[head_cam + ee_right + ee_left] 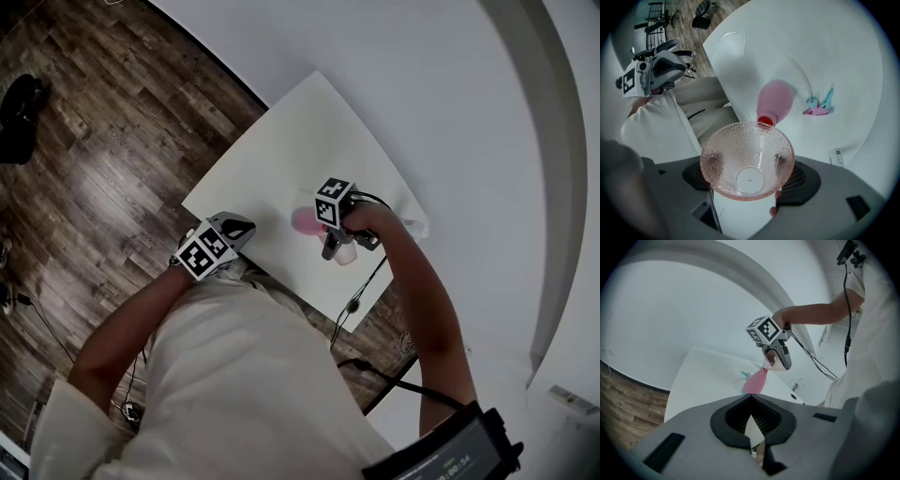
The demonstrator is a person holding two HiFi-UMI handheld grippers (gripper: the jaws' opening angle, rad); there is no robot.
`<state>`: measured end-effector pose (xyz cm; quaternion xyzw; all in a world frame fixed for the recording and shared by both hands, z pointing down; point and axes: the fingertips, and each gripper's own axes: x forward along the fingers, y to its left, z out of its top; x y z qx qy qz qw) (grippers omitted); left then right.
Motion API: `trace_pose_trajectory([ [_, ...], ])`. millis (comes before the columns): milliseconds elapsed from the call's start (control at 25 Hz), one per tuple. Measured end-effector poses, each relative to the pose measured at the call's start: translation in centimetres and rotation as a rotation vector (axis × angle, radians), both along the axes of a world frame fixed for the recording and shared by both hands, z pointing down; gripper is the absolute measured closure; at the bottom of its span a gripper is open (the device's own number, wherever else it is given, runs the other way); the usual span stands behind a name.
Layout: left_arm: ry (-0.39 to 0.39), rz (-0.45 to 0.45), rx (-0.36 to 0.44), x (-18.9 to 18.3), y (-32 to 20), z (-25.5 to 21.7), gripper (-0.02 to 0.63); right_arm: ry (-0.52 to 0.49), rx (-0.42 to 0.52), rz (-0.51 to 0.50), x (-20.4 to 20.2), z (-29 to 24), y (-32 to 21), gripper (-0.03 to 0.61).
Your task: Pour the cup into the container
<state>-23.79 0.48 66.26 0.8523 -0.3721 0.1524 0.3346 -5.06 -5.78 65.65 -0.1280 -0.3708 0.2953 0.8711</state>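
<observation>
While right gripper (750,187) clamps tipped cup (747,154) over pink container (776,99) | left gripper (752,427) seemingly closed, empty | container part-hidden overhead

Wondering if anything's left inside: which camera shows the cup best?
The right gripper view: the dimpled clear cup faces the camera, inside looking empty. The left gripper view shows it small, tipped over the pink bottle. The head view mostly hides it.

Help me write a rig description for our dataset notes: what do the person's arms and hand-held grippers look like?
Both the left hand-held gripper and right hand-held gripper are grey moulded shells, each carrying a white cube of black square markers. A black cable trails from the right one. The person wears a pale short-sleeved shirt.
</observation>
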Motion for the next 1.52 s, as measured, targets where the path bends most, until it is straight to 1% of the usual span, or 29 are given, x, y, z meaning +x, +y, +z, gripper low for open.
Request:
trace_pose_trajectory([
  [160,-0.007,0.005,-0.004,-0.1,0.3,-0.2,0.604,-0.008,-0.001,0.007,-0.2,0.3,0.0,0.192],
  [280,-0.013,0.012,-0.007,-0.4,0.5,-0.3,0.604,-0.067,0.019,0.067,-0.7,0.1,-0.2,0.192],
  [360,-0.018,0.017,-0.012,-0.8,0.4,-0.4,0.604,-0.120,0.050,0.119,-1.1,-0.3,-0.8,0.192],
  [520,-0.032,0.040,-0.014,-0.9,0.0,-0.9,0.604,-0.241,0.138,0.223,-2.0,-0.9,-2.0,0.192],
  [640,-0.039,0.060,-0.009,-0.7,-1.6,-1.9,0.604,-0.333,0.203,0.302,-2.2,-1.3,-3.3,0.192],
  [760,-0.039,0.076,0.007,-0.9,-3.8,-2.4,0.604,-0.442,0.312,0.386,-2.2,-1.8,-4.1,0.192],
  [840,-0.047,0.087,0.025,-1.3,-4.5,-2.7,0.604,-0.522,0.398,0.435,-2.3,-2.1,-3.5,0.192],
  [960,-0.053,0.051,0.034,-1.1,-4.9,-3.6,0.604,-0.642,0.497,0.450,-2.1,-2.7,-3.1,0.192],
  [1040,-0.041,0.030,0.045,-0.5,-5.4,-4.5,0.604,-0.700,0.561,0.473,-1.5,-3.5,-3.2,0.192],
  [1200,-0.035,0.044,0.072,0.0,-5.5,-5.8,0.604,-0.812,0.675,0.546,-1.6,-4.7,-2.6,0.192],
  [1360,-0.040,0.052,0.071,1.8,-6.2,-6.7,0.604,-0.904,0.743,0.581,-1.1,-6.0,-3.3,0.192],
  [1520,-0.042,0.036,0.074,3.4,-6.9,-7.7,0.604,-0.993,0.777,0.614,-0.5,-7.1,-3.8,0.192],
])
